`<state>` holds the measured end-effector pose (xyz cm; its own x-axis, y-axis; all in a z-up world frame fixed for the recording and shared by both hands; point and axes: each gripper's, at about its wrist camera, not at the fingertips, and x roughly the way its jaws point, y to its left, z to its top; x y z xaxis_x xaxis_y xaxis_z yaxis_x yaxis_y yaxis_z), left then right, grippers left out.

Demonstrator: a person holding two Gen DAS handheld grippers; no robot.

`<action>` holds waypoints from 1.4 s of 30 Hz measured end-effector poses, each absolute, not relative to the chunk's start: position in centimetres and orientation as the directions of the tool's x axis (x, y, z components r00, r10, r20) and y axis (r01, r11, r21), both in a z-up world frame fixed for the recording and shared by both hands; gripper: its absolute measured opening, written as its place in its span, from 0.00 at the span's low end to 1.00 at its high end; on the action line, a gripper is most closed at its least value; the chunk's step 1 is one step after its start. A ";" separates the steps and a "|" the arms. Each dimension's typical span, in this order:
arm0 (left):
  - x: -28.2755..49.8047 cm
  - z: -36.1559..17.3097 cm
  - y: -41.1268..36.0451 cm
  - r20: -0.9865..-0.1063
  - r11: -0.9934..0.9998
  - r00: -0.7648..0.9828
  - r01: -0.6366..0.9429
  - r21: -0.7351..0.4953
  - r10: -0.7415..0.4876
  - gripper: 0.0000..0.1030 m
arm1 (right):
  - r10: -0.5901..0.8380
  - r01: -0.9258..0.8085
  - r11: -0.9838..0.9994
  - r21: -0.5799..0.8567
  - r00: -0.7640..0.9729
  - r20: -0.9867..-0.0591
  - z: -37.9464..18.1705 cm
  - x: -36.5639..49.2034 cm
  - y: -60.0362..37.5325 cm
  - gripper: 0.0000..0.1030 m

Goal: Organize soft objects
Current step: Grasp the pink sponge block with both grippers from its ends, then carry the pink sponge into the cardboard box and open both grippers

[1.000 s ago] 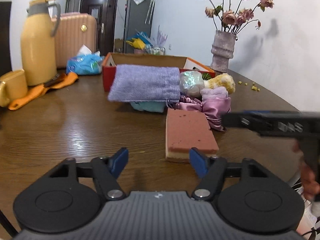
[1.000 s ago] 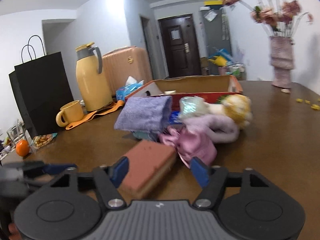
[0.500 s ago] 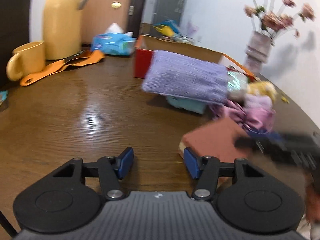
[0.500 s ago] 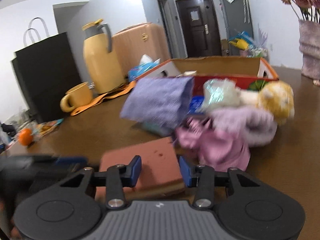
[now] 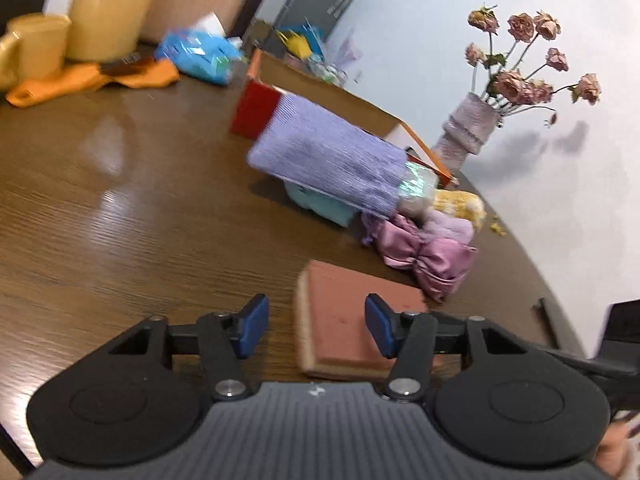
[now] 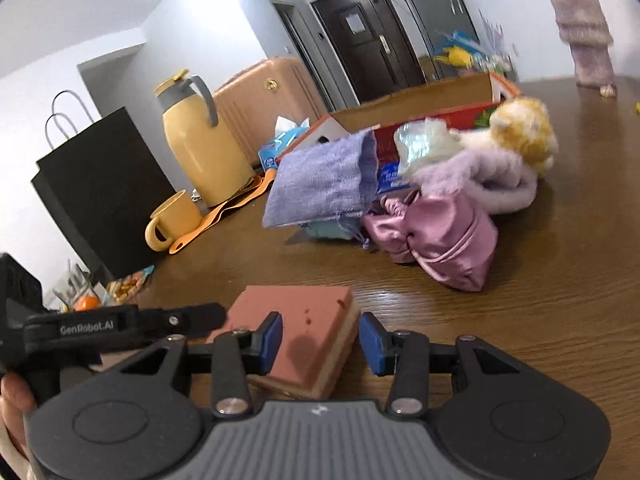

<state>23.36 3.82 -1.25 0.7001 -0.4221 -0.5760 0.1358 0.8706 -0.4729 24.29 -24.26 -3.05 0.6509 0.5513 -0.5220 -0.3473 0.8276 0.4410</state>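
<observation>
Wooden table (image 5: 120, 208): both grippers' jaws narrowed since earlier, still spread, straddling sponge (image 6: 308, 332) ungripped.

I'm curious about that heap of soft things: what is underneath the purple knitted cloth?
Under the purple knitted cloth a pale teal soft item pokes out at the bottom edge, and a blue printed packet shows beside it. How far either reaches beneath is covered.

A lived-in home: a round wooden dining table (image 6: 560, 300) carries a yellow thermos jug (image 6: 196, 140) and mug (image 6: 172, 220) near its left edge, a vase of dried roses (image 5: 472, 128) at its far edge; beyond stand a peach suitcase (image 6: 264, 100) and a dark entry door (image 6: 360, 36).
</observation>
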 end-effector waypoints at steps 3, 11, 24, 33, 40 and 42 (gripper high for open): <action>23.9 -2.0 3.3 -0.586 0.857 0.672 0.145 -0.494 -0.452 0.33 | 0.564 -0.328 0.817 0.475 0.629 -0.535 -3.8 25.0 -23.6 0.37; 22.1 -1.7 2.6 -0.579 0.854 0.668 0.171 -0.492 -0.467 0.31 | 0.544 -0.307 0.826 0.473 0.655 -0.525 -3.8 23.2 -23.9 0.33; 23.8 4.8 0.7 -0.419 0.840 0.761 0.294 -0.457 -0.495 0.31 | 0.509 -0.391 0.854 0.344 0.768 -0.389 2.9 23.4 -25.1 0.33; 41.8 11.2 0.6 -0.421 0.877 0.793 0.281 -0.390 -0.441 0.31 | 0.494 -0.392 0.864 0.317 0.784 -0.376 10.1 41.6 -23.9 0.32; 52.0 6.4 1.0 -0.616 0.940 0.724 0.138 -0.312 -0.311 0.31 | 0.545 -0.282 0.826 0.488 0.619 -0.566 4.6 55.9 -22.2 0.32; 52.5 4.5 1.0 -0.655 0.956 0.704 0.126 -0.266 -0.275 0.31 | 0.537 -0.249 0.833 0.494 0.579 -0.613 2.1 57.5 -21.4 0.32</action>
<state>52.50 0.99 4.50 0.7039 -0.2753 -0.6548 0.1260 0.9556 -0.2663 57.49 -21.38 2.07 0.5788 0.5373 -0.6135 -0.2491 0.8328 0.4943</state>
